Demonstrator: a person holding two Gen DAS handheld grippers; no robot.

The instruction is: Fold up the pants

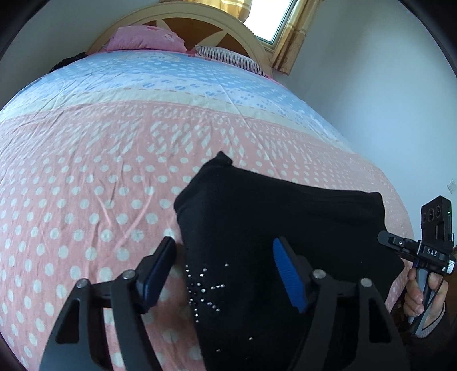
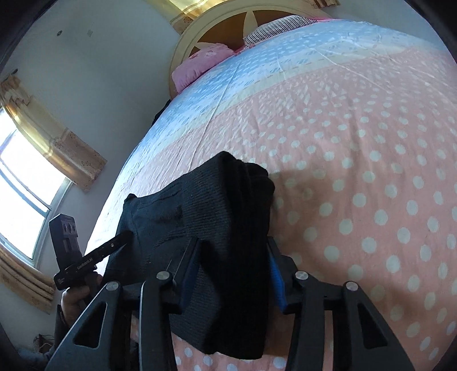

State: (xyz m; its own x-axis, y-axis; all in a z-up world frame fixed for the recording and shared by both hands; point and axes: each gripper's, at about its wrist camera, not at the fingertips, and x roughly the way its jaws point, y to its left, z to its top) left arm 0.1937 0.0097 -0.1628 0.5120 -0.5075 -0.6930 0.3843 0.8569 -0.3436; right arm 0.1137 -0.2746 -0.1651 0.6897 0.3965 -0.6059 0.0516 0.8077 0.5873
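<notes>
The black pants (image 1: 274, 225) lie folded into a compact bundle on the bed, with a rhinestone star (image 1: 204, 291) near the front edge. My left gripper (image 1: 225, 271) is open, its fingers straddling the bundle's near left part. In the right wrist view the pants (image 2: 217, 217) sit between the fingers of my right gripper (image 2: 231, 271), which is open around the bundle's near end. The right gripper also shows in the left wrist view (image 1: 411, 248) at the bundle's right edge, and the left gripper in the right wrist view (image 2: 114, 245) at its left edge.
The bed cover (image 1: 100, 177) is pink with white dots, then blue toward the headboard (image 1: 200, 25). A pink pillow (image 1: 145, 38) and a striped pillow (image 1: 228, 57) lie at the head. White walls and curtained windows (image 2: 22, 177) flank the bed.
</notes>
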